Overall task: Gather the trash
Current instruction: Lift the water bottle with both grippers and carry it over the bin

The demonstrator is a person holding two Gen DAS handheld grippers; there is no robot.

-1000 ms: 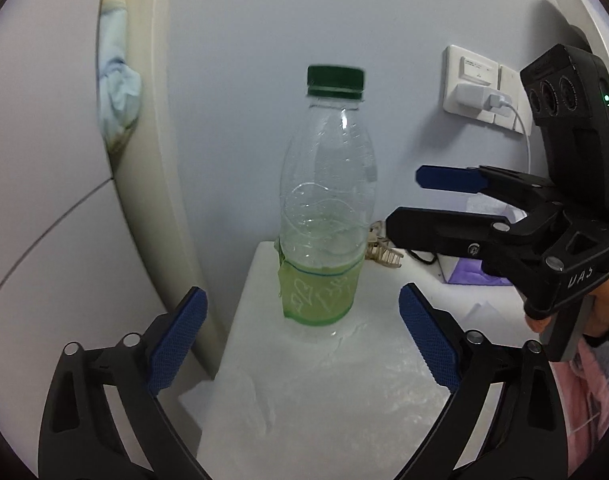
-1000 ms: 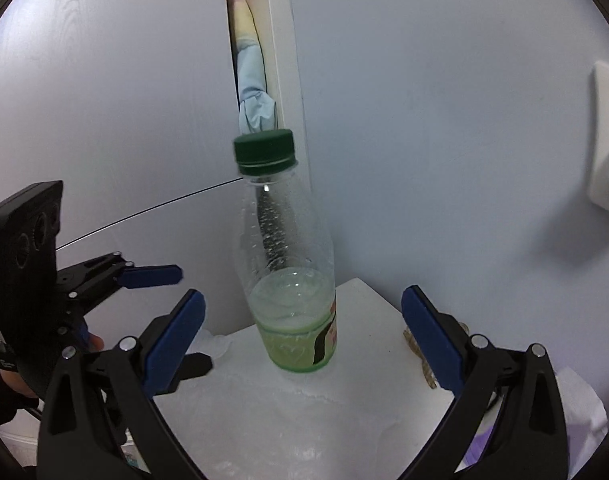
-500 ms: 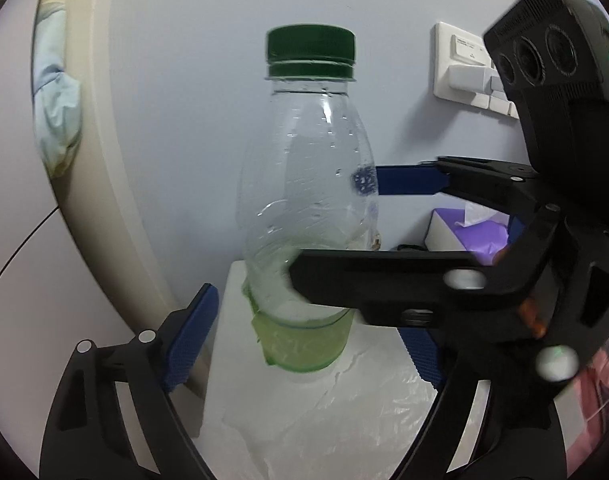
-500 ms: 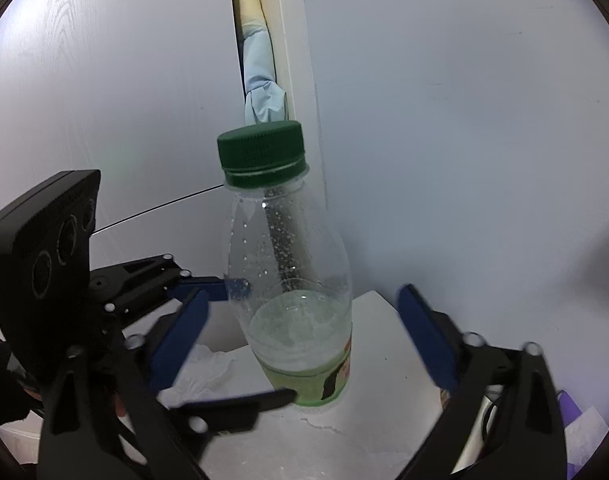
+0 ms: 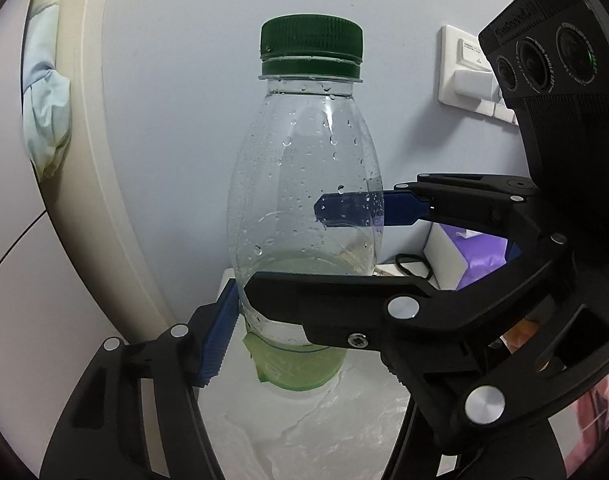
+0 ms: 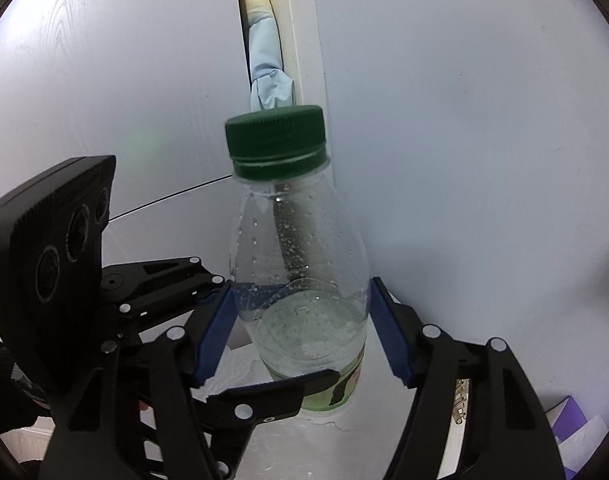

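A clear plastic bottle [image 5: 304,184] with a green cap and a green label stands upright on a white table [image 5: 336,432], with a little liquid in it. It also shows in the right wrist view [image 6: 300,280]. My right gripper [image 6: 300,328] is shut on the bottle's lower body, a blue pad on each side. My left gripper [image 5: 304,336] has its left pad against the bottle; its right finger is hidden behind the right gripper's arm, which crosses in front.
A wall stands just behind the bottle, with a socket plate [image 5: 468,76] at the right. A purple tissue box [image 5: 476,256] sits on the table to the right. A light blue cloth [image 6: 270,80] hangs in a gap behind.
Both grippers have moved in toward the bottle. The right gripper's jaws, wide open a second ago, have shut on it. The left gripper's pad has come up against the bottle.
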